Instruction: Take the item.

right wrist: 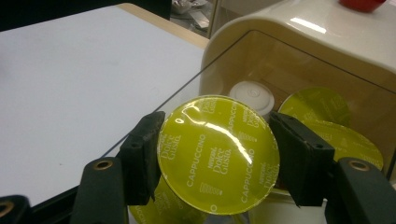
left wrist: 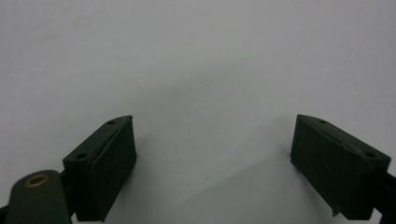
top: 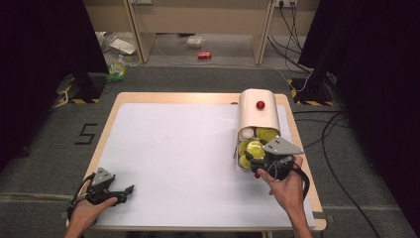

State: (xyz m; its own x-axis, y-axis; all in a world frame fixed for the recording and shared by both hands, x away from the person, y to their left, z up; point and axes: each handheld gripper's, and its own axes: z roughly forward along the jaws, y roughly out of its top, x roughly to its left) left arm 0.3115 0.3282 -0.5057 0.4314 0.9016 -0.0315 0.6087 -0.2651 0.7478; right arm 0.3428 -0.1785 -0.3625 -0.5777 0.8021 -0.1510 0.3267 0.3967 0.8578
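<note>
Black jaws of the left gripper [top: 130, 189] stand wide apart over bare white table [top: 188, 163], holding nothing. Farther right, the right gripper [right wrist: 217, 161] is clamped on a capsule [right wrist: 218, 154], glossy yellow-green foil marked Cappuccino, at the cream dispenser's [top: 257, 114] mouth. Grasp made, I judge; removal remains, with more capsules behind it.

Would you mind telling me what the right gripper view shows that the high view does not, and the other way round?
Right gripper view alone: the words Dolce Gusto Cappuccino on the yellow-green capsule, and both pads pressing its rim. High view alone: the left gripper at the table's near left corner, the floor beyond and the red can lying there. Both: the right gripper, the cream container with its red knob, a white capsule and more yellow-green ones inside.
</note>
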